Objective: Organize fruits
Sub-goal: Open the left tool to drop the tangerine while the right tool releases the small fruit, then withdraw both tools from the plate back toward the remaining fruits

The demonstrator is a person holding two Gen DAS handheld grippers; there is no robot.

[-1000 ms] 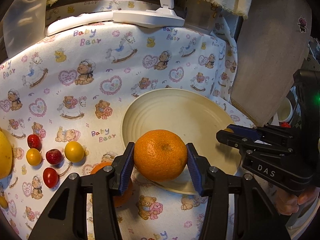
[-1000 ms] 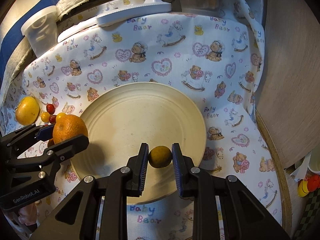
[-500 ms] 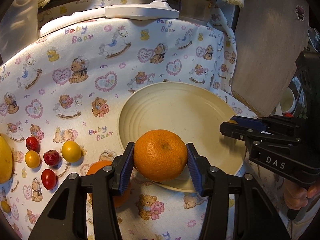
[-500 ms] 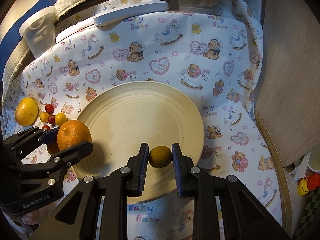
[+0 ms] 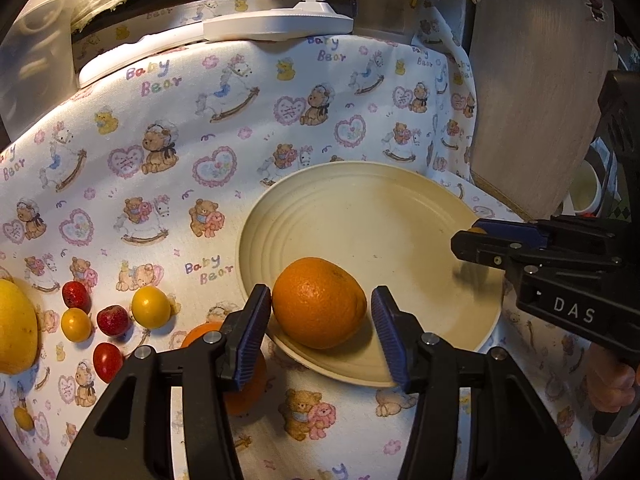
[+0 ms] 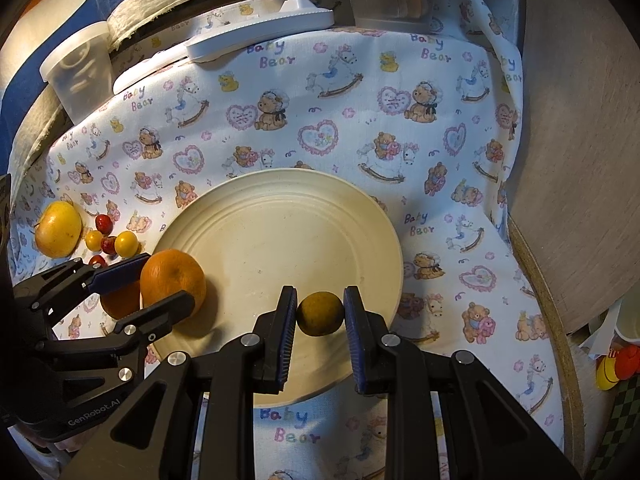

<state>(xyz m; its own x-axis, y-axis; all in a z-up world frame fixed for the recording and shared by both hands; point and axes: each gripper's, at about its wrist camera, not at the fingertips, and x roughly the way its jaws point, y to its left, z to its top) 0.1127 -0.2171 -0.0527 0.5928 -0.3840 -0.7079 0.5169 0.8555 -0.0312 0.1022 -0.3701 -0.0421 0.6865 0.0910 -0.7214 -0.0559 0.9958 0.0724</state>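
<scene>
A large orange (image 5: 320,304) rests on the near left part of the cream plate (image 5: 360,216). My left gripper (image 5: 320,294) straddles it with its jaws opening; a gap shows at the right pad. From the right wrist view, the left gripper (image 6: 164,280) flanks the same orange (image 6: 172,284) at the plate's (image 6: 280,220) left edge. My right gripper (image 6: 320,294) is shut on a small yellow-brown fruit (image 6: 320,314) just above the plate's near edge. A second orange (image 5: 200,332) lies on the cloth, partly hidden under the left finger.
Small red and yellow fruits (image 5: 112,320) and a big yellow fruit (image 5: 14,328) lie on the bear-print cloth at left. A white lamp base (image 5: 276,24) and a clear plastic tub (image 6: 76,68) stand at the back. Bare wooden tabletop (image 6: 568,140) shows at right.
The left gripper's jaws have spread apart from the orange, which now sits on the plate. The right gripper has kept still, holding the small fruit.
</scene>
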